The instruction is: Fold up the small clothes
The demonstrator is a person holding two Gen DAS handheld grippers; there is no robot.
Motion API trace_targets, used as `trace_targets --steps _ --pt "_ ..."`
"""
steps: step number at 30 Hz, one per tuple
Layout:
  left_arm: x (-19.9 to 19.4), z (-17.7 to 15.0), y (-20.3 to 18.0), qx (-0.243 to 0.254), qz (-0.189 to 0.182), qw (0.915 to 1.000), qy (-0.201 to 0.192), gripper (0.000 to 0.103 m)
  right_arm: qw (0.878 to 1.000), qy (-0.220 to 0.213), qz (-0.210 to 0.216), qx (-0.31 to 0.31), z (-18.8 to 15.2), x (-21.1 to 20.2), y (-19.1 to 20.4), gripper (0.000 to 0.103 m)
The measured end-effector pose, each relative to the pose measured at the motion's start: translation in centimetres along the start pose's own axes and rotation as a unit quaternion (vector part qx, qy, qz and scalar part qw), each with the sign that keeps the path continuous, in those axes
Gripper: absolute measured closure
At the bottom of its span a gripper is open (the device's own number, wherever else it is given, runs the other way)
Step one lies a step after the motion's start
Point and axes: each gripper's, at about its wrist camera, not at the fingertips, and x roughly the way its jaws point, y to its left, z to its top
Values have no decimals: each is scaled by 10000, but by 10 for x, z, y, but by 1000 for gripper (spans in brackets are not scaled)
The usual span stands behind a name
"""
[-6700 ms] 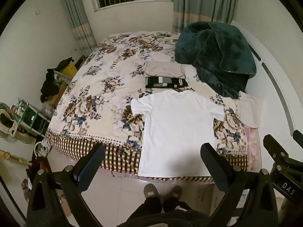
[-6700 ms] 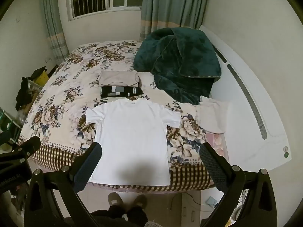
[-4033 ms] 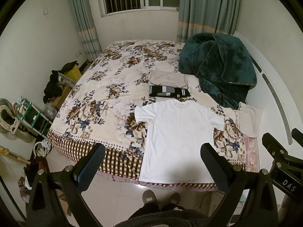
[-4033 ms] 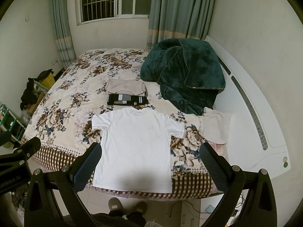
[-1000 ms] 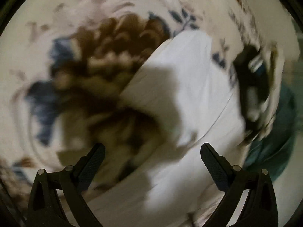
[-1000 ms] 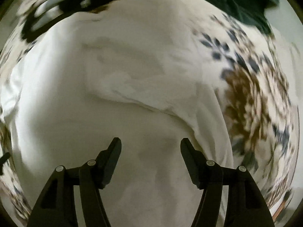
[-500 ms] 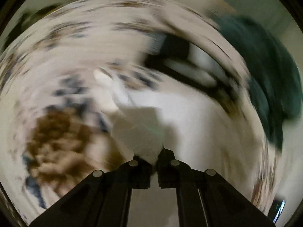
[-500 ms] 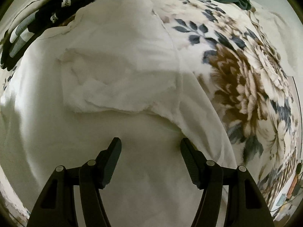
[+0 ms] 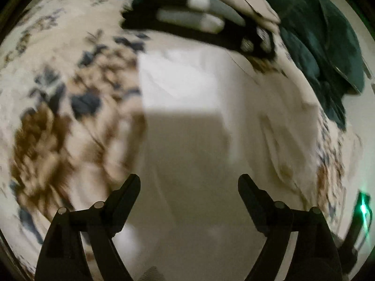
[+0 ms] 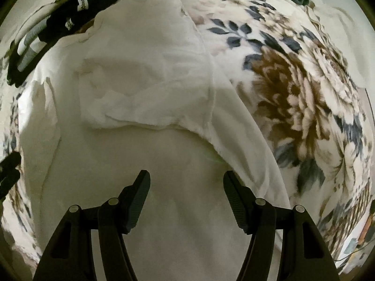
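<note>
A white T-shirt (image 9: pixel 187 126) lies flat on the floral bedspread (image 9: pixel 54 121). Both sleeves are folded inward onto its body: the left one (image 9: pixel 178 82) in the left wrist view, the right one (image 10: pixel 145 93) in the right wrist view. My left gripper (image 9: pixel 188 187) is open and empty just above the shirt's middle. My right gripper (image 10: pixel 186 182) is open and empty over the shirt (image 10: pixel 178 210), below the folded sleeve. The left wrist view is blurred.
A folded black and grey garment (image 9: pixel 199 25) and a beige one (image 9: pixel 246 2) lie beyond the shirt's collar. A dark green blanket (image 9: pixel 323 46) is heaped at the far right. The black garment also shows in the right wrist view (image 10: pixel 54 25). The bedspread (image 10: pixel 304 93) lies right of the shirt.
My left gripper was shut on the left sleeve half a second ago; it has let go and opened, and the sleeve lies folded onto the shirt. The right gripper barely moved.
</note>
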Motion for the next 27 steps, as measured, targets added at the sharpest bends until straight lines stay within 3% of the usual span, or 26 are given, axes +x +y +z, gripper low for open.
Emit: trace_targets --steps 4,7,9,10,11,14,16,20,22,24,27 --pt "7 26 25 -232 492 9983 -214 18 9998 56 106 158 5 -9 -5 36" --pt "4 37 47 -607 702 9952 -298 18 9977 138 642 194 19 -24 7 36" --pt "-3 35 60 -701 1111 9906 -390 18 9943 80 1060 56 35 -33 30 36" --pt "-6 31 69 -702 1562 9844 -414 18 9921 39 1254 -36 43 -35 42 36" --pt "-9 28 76 -690 1789 9804 -448 18 9884 -6 1509 -196 54 -35 60 36" --pt "-6 16 94 -692 2229 9718 -343 18 9803 43 1898 -543 81 -24 103 37" --pt "-5 9 111 -794 2301 9697 -196 18 9798 22 1825 -822 98 -13 134 48" --pt "-6 8 125 -866 2401 9668 -151 18 9787 283 1647 -1193 124 17 156 64" --pt "-11 4 134 -892 2367 9673 -170 18 9780 192 1567 -1361 129 19 151 103" --pt "-9 5 138 -891 2350 9677 -178 18 9817 -57 1379 -1309 131 14 145 103" --pt "-5 16 123 -916 2267 9694 -202 18 9835 -299 1424 -1074 128 -4 125 103"
